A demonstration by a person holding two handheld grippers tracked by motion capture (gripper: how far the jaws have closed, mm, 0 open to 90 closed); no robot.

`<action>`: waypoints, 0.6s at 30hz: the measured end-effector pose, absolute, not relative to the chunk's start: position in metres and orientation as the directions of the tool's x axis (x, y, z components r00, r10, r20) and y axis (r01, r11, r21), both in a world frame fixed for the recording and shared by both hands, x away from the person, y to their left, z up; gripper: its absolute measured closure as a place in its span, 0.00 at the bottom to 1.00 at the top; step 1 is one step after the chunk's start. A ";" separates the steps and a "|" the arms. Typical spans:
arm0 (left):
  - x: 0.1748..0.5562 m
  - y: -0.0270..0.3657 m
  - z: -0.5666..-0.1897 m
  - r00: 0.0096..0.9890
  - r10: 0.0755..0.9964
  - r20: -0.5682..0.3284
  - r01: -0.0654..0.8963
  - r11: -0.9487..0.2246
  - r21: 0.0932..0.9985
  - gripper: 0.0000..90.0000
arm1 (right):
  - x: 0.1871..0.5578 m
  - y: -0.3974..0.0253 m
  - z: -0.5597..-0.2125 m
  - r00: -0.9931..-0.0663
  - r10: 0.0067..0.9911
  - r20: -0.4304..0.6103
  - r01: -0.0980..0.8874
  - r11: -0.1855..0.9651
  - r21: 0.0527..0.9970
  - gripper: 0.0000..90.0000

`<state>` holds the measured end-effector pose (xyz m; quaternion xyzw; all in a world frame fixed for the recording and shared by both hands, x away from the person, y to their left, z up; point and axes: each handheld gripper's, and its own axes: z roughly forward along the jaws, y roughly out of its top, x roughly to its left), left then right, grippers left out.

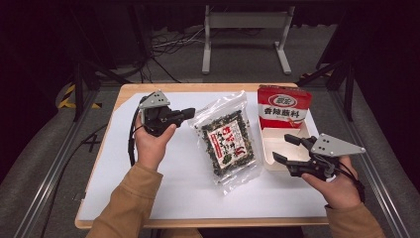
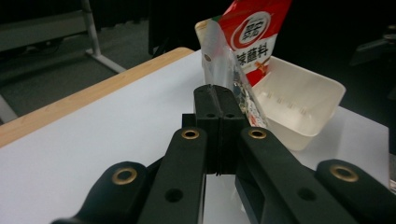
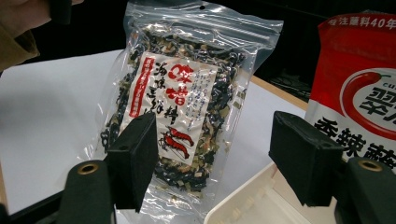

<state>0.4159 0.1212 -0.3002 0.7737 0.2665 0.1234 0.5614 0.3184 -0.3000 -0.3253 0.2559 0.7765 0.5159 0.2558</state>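
While the left tongs (image 1: 187, 113) pinch the top left corner of the clear seaweed-mix pouch (image 1: 229, 142), jaws pressed tight on the plastic, the right tongs (image 1: 286, 148) hang spread wide at about four o'clock from the pouch, just over the near end of the white tray (image 1: 268, 157). The pouch sits at the middle of the surface (image 1: 124, 163), its top edge lifted and its foot apparently resting on the sheet. I judge this to be the lift step: the pouch is held at one corner and a second hold is not yet taken. Next, the right tongs likely need to close on the pouch's lower right edge, so it goes into the tray without swinging. A red sauce packet (image 1: 283, 107) stands in the tray's far end, at two o'clock. White sheet covers the wood-rimmed surface; beyond it lie dark grey floor, loose cables (image 1: 171, 45) and a pale stand (image 1: 245, 35) at twelve o'clock.
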 end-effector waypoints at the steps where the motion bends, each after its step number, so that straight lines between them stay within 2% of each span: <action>1: 0.412 0.121 -0.299 0.832 0.543 -0.111 0.268 -0.218 0.938 1.00 | 0.318 -0.300 -0.325 -0.737 0.663 -0.131 0.133 0.332 0.934 0.36; 6: 0.400 0.121 -0.289 0.862 0.488 -0.137 0.251 -0.175 0.952 1.00 | 0.318 -0.296 -0.324 -0.744 0.656 -0.127 0.132 0.331 0.934 0.36; 14: 0.383 0.113 -0.278 0.890 0.448 -0.082 0.185 -0.192 0.964 1.00 | 0.328 -0.289 -0.314 -0.739 0.659 -0.141 0.121 0.336 0.934 0.30; 18: 0.371 0.107 -0.272 0.906 0.422 -0.034 0.134 -0.209 0.969 1.00 | 0.342 -0.287 -0.310 -0.763 0.640 -0.094 0.149 0.315 0.937 0.29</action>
